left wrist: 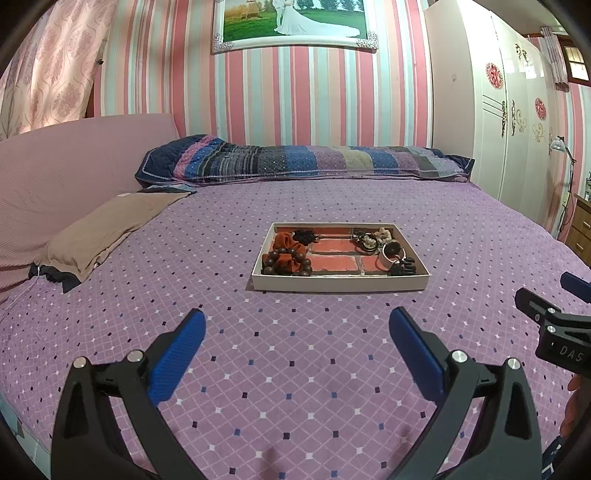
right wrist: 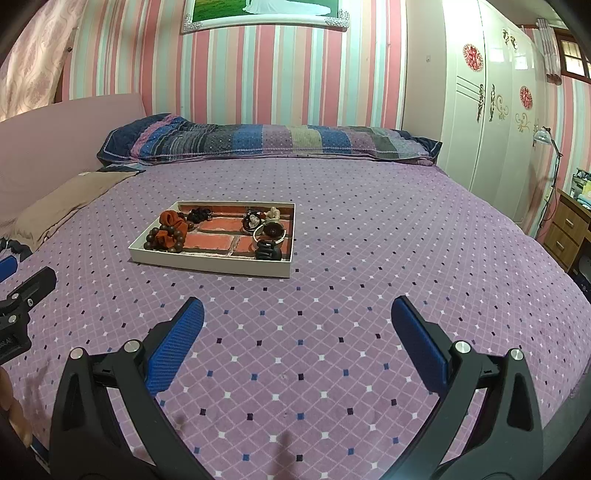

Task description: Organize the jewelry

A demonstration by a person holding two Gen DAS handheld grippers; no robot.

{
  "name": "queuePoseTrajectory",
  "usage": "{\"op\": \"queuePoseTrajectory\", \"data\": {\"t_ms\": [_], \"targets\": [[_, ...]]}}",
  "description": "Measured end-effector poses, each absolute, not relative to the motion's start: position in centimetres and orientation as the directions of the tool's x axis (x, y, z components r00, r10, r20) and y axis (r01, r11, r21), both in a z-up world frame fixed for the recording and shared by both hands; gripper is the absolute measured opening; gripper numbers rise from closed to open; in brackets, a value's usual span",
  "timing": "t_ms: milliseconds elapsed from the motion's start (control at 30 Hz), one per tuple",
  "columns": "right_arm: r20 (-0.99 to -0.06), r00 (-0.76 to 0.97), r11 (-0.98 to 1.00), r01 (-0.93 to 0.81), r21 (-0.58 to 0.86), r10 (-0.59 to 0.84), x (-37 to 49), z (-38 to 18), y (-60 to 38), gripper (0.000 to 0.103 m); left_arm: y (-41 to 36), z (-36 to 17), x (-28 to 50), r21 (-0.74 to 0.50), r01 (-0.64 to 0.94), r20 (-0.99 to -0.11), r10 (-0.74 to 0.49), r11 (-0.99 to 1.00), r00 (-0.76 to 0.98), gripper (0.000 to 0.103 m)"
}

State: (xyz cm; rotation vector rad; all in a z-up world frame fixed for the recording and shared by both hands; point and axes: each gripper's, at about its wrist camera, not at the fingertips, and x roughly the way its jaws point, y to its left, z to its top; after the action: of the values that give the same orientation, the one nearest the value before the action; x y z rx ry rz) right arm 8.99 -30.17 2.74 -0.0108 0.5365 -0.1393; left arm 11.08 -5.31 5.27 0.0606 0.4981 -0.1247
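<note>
Pink, white and pale blue stripes cover the wall (left wrist: 325, 96) behind a wide bed (left wrist: 295, 369) with a purple cover of small diamonds. On the wall hangs a framed wedding photo (left wrist: 291, 22). At the head of the bed lies a long patchwork pillow (left wrist: 303, 160), and a brown cloth (left wrist: 110, 229) rests near the left side. A white wardrobe (left wrist: 517, 122) with red paper decorations stands on the right, and beside it a wooden drawer cabinet (right wrist: 567, 230).

Near the middle of the bed sits a flat white tray (left wrist: 340, 282) with a brick-pattern bottom. Inside it, on the left, are a dark bead bracelet (left wrist: 284, 264) and an orange scrunchie (left wrist: 290, 245); on the right are a white bangle (left wrist: 389, 254), a black hair clip (left wrist: 402, 266) and other small pieces that I cannot tell apart.

The left hand-held gripper (left wrist: 297, 332) hovers above the cover, well apart from the tray, with its blue fingers (left wrist: 184, 350) spread wide and nothing between them. The right hand-held gripper (right wrist: 297, 321) is the same: wide apart and holding nothing.
</note>
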Motion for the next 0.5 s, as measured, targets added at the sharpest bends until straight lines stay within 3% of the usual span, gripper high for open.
{"op": "queuePoseTrajectory", "data": {"t_ms": [500], "targets": [[-0.507, 0.851, 0.99, 0.135, -0.047, -0.14, 9.08, 2.43, -30.17, 0.099, -5.32, 5.32, 11.1, 0.028, 0.132, -0.48, -0.102, 0.991, 0.871, 0.097]]}}
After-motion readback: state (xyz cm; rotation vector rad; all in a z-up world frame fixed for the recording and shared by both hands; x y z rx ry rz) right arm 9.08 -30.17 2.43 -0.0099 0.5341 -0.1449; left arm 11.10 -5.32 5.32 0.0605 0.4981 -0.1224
